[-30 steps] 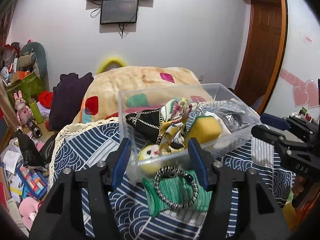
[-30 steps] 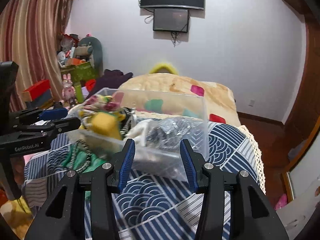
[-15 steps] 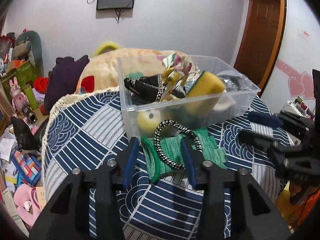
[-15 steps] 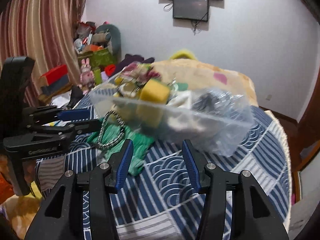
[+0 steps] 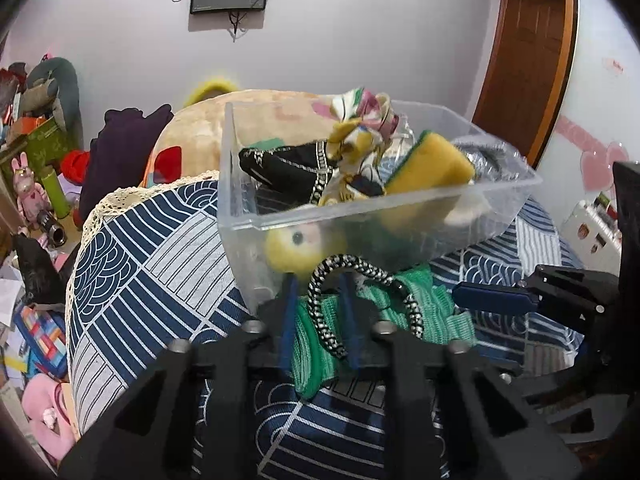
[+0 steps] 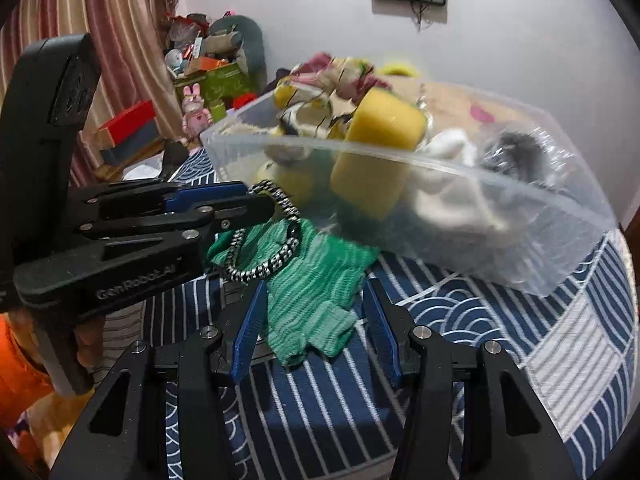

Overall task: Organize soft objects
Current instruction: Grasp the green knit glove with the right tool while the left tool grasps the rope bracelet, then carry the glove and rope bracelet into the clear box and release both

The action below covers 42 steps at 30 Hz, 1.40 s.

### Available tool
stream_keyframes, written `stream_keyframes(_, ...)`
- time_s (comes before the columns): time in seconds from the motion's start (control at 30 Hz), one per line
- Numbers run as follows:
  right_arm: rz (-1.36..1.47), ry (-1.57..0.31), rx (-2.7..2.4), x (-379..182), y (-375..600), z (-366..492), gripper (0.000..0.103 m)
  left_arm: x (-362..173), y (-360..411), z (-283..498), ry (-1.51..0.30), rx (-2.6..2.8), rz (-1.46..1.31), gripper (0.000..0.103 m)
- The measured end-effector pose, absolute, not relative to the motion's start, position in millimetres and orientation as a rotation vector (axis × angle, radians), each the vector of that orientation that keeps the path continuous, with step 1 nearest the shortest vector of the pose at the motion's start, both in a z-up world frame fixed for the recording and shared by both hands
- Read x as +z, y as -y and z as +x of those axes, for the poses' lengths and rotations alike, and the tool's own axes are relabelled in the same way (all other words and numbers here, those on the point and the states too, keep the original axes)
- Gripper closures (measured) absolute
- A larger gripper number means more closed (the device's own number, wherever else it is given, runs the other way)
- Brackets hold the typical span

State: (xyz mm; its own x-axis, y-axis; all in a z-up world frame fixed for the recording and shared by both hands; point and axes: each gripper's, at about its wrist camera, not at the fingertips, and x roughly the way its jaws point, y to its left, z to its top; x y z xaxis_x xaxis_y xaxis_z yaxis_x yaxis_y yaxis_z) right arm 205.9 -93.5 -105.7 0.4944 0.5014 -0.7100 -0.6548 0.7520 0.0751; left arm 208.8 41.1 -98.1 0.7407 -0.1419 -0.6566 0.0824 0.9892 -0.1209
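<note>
A clear plastic bin (image 5: 400, 208) (image 6: 440, 184) stands on the blue patterned cloth, holding a yellow sponge (image 5: 428, 168) (image 6: 380, 148), a floral scarf (image 5: 360, 120), a black pouch (image 5: 288, 168) and a yellow plush (image 5: 292, 248). In front of it lies a green knit glove (image 5: 420, 312) (image 6: 312, 280) with a black-and-white braided cord loop (image 5: 344, 264) (image 6: 272, 256) on top. My left gripper (image 5: 318, 312) (image 6: 256, 204) is nearly shut around the cord's near side. My right gripper (image 6: 312, 316) (image 5: 492, 304) is open, its fingers either side of the glove.
The cloth-covered surface (image 5: 152, 264) has a lace edge at the left. Toys and boxes clutter the floor at far left (image 5: 36, 208). A pillow and blanket (image 5: 192, 128) lie behind the bin. A wooden door (image 5: 524, 52) is at right.
Both grippers have moved down and in toward the glove and cord. My left gripper's fingers have narrowed around the cord. The bin sits higher in both views.
</note>
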Motion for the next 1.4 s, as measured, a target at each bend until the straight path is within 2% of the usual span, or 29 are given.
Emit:
stream_keyframes(0.13, -0.222, -0.788, 0.698, -109.3, 90.3, 203.7, 0.058, -103.3, -46.8, 207.4, -0.742, -0.141, -0.126, 0.097)
stream_keyframes(0.17, -0.222, -0.783, 0.700, -108.4, 89.8, 203.6, 0.065, -103.8, -47.3, 205.8, -0.743, -0.142, -0.126, 0.097)
stream_keyframes(0.37, -0.274, -0.735, 0.692, -107.0, 87.8, 193.8, 0.083, -95.2, -45.4, 191.6, -0.715, -0.143, -0.112, 0.098)
stream_keyframes(0.5, -0.292, -0.702, 0.675, -105.8, 89.3, 186.1, 0.089, -81.2, -45.8, 176.8, -0.673, -0.145, -0.106, 0.098)
stream_keyframes(0.77, -0.270, -0.630, 0.620, -84.0, 128.1, 172.4, 0.090, -48.6, -48.9, 154.8, -0.566, -0.131, -0.097, 0.098)
stream_keyframes(1.1, -0.199, -0.469, 0.510, -30.4, 161.6, 180.8, 0.090, -17.9, -62.8, 169.2, -0.486, -0.063, -0.149, 0.098)
stream_keyframes(1.4, -0.178, -0.470, 0.448, -25.2, 158.3, 219.0, 0.090, -23.4, -67.3, 201.5, -0.500, 0.011, -0.153, 0.098)
